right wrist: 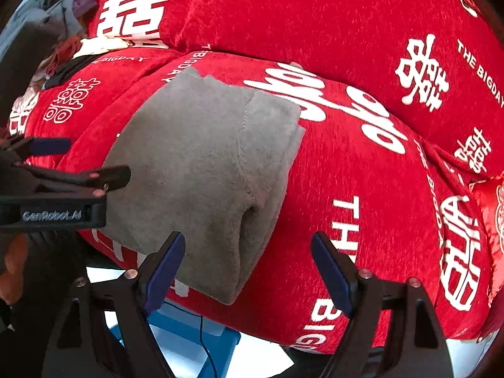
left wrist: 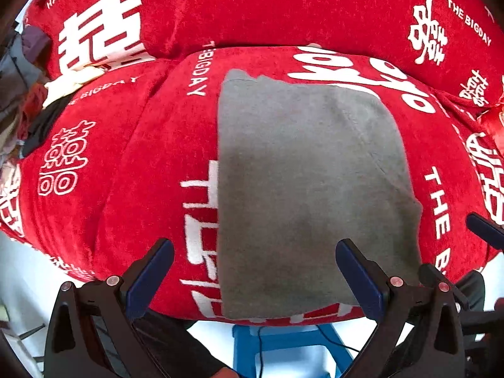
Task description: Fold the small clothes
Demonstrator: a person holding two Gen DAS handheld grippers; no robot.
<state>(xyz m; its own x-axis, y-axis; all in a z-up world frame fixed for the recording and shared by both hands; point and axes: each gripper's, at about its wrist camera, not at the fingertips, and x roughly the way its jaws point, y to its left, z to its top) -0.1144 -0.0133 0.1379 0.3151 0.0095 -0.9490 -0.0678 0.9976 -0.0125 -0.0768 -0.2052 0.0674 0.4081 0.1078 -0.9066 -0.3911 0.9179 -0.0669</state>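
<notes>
A grey garment (left wrist: 302, 182) lies folded into a compact rectangle on the red sofa seat cushion (left wrist: 135, 163), reaching the cushion's front edge. My left gripper (left wrist: 255, 271) hovers above the garment's near end, open, nothing between its blue pads. In the right wrist view the same grey garment (right wrist: 201, 170) shows layered folds along its right side. My right gripper (right wrist: 249, 267) stands open above the garment's near right corner, holding nothing. The left gripper (right wrist: 63, 160) shows at the left edge of that view, over the garment's left side.
The red sofa back cushion (left wrist: 283, 6) with white lettering rises behind the seat. A pile of other clothes (right wrist: 53, 31) lies at the sofa's far left. A blue stool (left wrist: 283, 346) with a black cable stands on the pale floor below the cushion edge.
</notes>
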